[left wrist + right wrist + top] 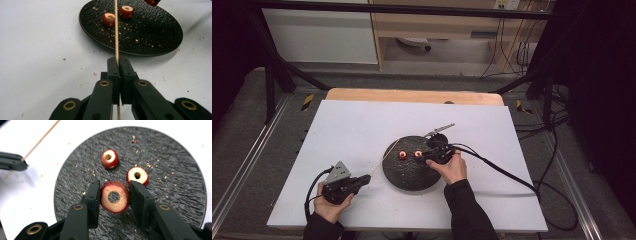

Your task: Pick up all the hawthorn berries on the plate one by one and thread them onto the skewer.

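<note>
The left gripper (pixel 117 65) clenches a thin wooden skewer (pixel 116 30). The right gripper (pixel 113 195) grasps a red cored fruit ring (pixel 115 197) above the round black textured plate (pixel 180 195). Threading seems next, which calls for aligning hole and tip.

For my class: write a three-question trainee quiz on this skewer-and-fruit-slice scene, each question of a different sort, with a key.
1. True or false: the left gripper is shut on the wooden skewer.
2. How many cored red slices lie loose on the black plate? A) one B) two C) four
3. Fill in: the right gripper holds a cored slice with a ____ through its middle.

Key: 1 true; 2 B; 3 hole.
</note>
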`<act>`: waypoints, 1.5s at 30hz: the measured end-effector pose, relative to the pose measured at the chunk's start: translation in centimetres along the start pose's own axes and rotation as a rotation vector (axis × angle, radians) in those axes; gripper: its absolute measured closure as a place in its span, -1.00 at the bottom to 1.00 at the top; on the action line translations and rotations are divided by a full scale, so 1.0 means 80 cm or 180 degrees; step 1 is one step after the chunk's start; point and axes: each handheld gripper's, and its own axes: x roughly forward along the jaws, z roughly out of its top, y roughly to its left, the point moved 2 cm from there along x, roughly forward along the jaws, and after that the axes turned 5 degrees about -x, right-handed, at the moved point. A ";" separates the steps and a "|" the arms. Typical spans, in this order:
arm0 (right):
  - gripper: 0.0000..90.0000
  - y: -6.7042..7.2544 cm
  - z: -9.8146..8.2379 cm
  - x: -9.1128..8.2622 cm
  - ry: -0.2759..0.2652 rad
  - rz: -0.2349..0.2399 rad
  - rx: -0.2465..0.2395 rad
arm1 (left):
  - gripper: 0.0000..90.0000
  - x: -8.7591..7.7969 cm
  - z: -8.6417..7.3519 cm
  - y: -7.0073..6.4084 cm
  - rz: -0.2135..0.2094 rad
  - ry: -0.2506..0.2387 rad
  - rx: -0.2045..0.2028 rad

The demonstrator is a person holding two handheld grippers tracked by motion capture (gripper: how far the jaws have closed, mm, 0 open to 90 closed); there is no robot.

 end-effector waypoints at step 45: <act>0.40 -0.004 -0.029 -0.005 -0.2337 0.0484 0.1152 | 0.96 0.003 0.002 -0.014 0.0016 -0.0245 -0.0112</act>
